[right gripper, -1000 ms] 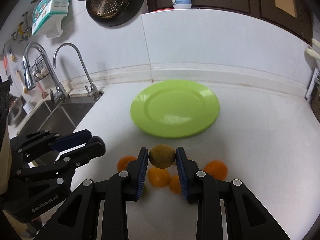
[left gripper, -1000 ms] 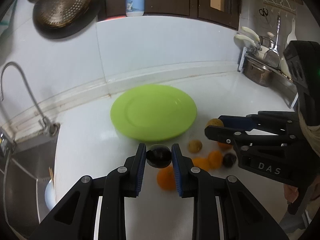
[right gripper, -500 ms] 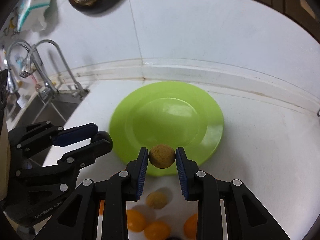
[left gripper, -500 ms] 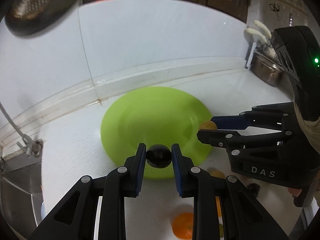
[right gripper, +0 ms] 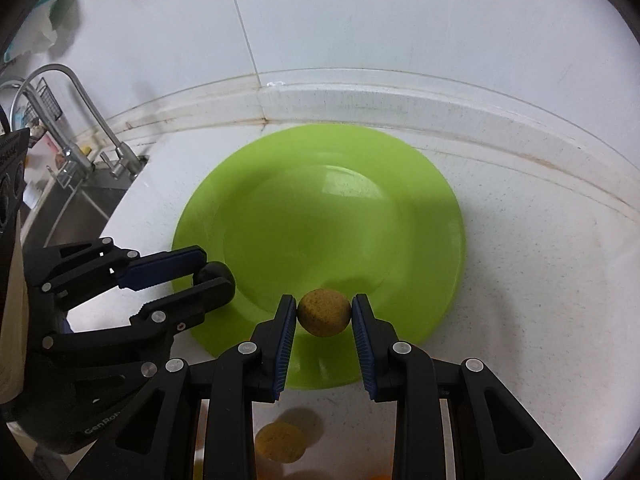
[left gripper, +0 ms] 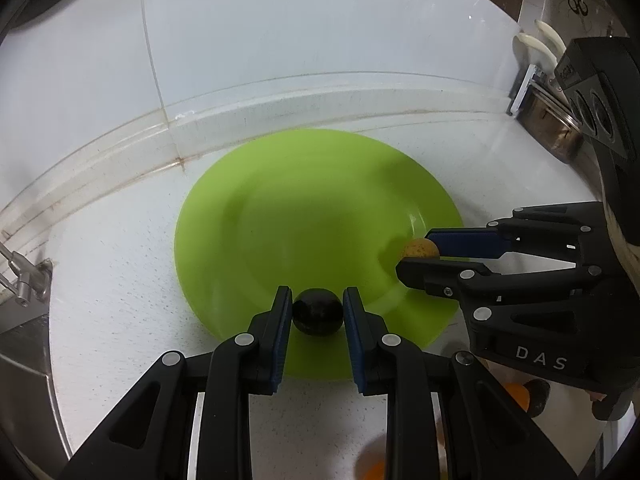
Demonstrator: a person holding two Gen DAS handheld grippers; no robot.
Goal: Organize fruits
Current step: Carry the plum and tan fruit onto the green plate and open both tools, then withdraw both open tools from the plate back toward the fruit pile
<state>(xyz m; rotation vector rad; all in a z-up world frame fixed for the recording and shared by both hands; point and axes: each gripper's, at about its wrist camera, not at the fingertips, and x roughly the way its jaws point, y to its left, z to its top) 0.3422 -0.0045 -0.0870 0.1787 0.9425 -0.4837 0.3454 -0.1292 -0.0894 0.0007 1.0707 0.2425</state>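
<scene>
I had the left gripper [left gripper: 317, 312] clenched on a dark round fruit [left gripper: 317, 312] over the near rim of the green plate [left gripper: 304, 216] | right gripper [right gripper: 324, 312] grasped a tan speckled fruit [right gripper: 324, 312] over the same plate's near edge | another tan fruit [right gripper: 281, 441] lay on the white table [right gripper: 540, 280] beneath my right gripper

Lighting: even, soft, overhead; dim shadows pool on green plate [left gripper: 280, 216] beneath both tools. Fisheye bends wall seams; black vignette corners; near fruit [right gripper: 280, 442] blurred
</scene>
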